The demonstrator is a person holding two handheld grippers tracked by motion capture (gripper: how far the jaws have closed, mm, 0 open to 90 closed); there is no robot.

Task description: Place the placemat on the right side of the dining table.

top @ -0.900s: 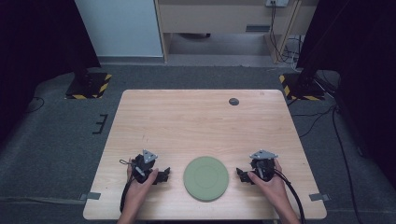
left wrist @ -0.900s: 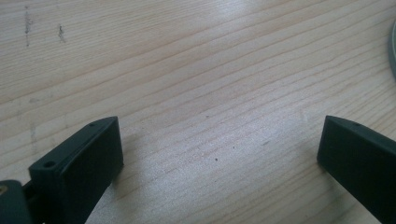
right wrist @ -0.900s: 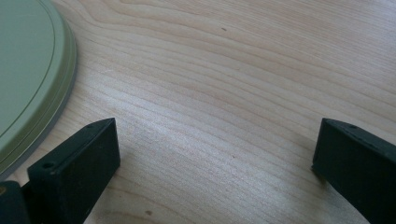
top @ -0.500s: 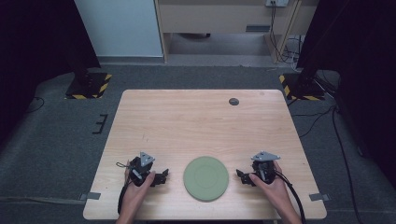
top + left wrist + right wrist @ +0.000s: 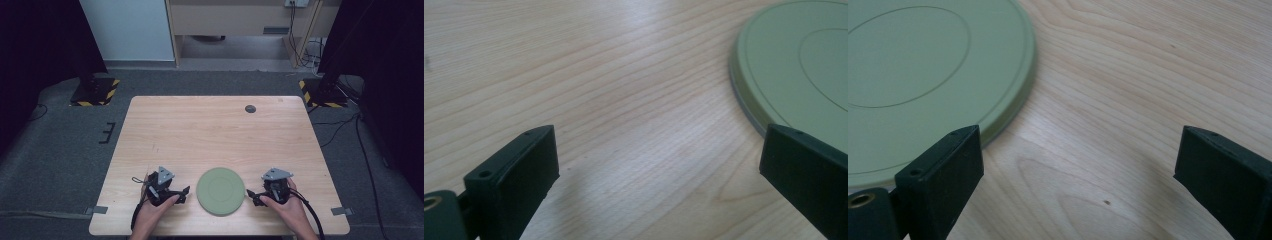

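Near the front edge of the pale wooden counter [image 5: 220, 135], about midway between its two front corners, lies the flat round sage-green plate [image 5: 220, 191], face up, with a thin raised rim and a faint ring scribed around its middle. The left tongs [image 5: 184, 194] rest just beside its left side and the right tongs [image 5: 252, 196] just beside its right, both pointing inward at it. Both stand wide with nothing between them: in the left gripper view the plate's rim [image 5: 744, 95] sits ahead of the right-hand jaw, and in the right gripper view the rim [image 5: 1023, 85] sits ahead of the left-hand jaw, neither touching.

The plate looks stiff and fairly light, probably plastic or melamine, with a smooth matte skin that may slip. It lies low, so its edge offers little to pinch; the best hold is likely the rim, one jaw worked under and one over, from opposite sides. A small dark round disc [image 5: 250, 108] lies near the far right corner.
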